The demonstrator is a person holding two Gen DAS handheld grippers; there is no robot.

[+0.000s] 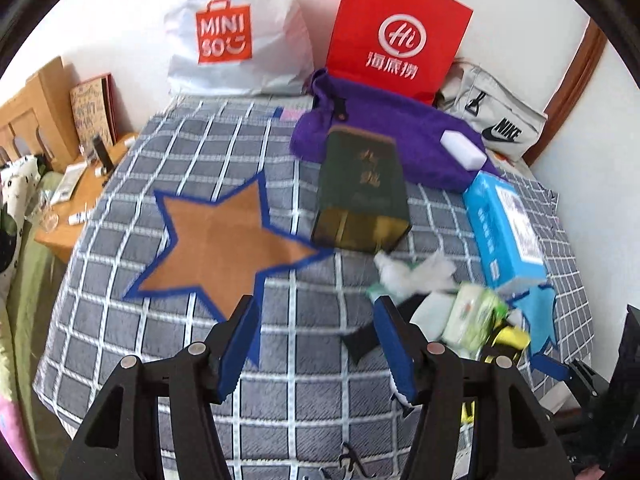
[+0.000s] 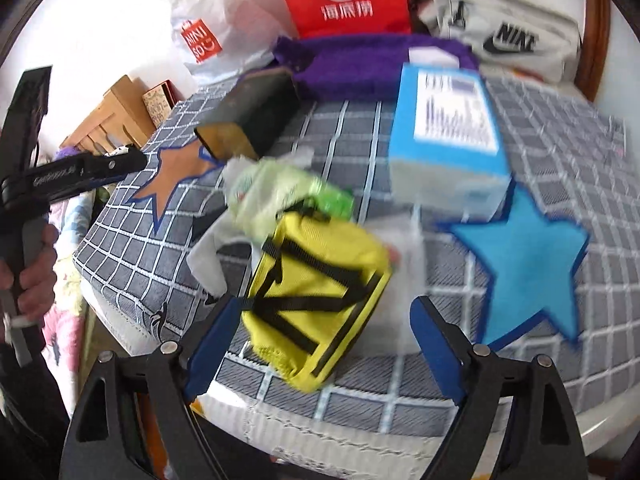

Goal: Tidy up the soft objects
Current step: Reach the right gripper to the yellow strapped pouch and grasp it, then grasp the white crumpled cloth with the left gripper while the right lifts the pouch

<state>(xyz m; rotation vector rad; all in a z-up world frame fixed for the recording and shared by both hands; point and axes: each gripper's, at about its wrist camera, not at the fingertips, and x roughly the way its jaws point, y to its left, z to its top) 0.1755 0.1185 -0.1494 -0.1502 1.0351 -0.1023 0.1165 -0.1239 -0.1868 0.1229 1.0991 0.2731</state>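
Right gripper [image 2: 320, 344] hovers with its jaws spread wide and empty over a yellow pouch [image 2: 320, 300] lying at the near edge of a bed [image 2: 140, 252] covered in grey checked fabric, apparently lined up to close around it. Left gripper [image 1: 316, 344], also wide apart and holding nothing, hangs above the bedcover just below a brown star mat [image 1: 224, 240]. A blue star mat [image 2: 528, 264] lies beside the pouch, the two mats seemingly serving as sorting spots for the task. Behind the pouch sits a loose heap of soft goods: a green tissue pack [image 2: 280, 196] and crumpled white tissue [image 1: 420, 272]. A dark green box [image 1: 360, 192] and a light blue carton [image 2: 444, 132] lie further back, near a purple towel [image 1: 392, 128] carrying a white sponge block [image 1: 464, 148]. Shopping bags lean against the wall.
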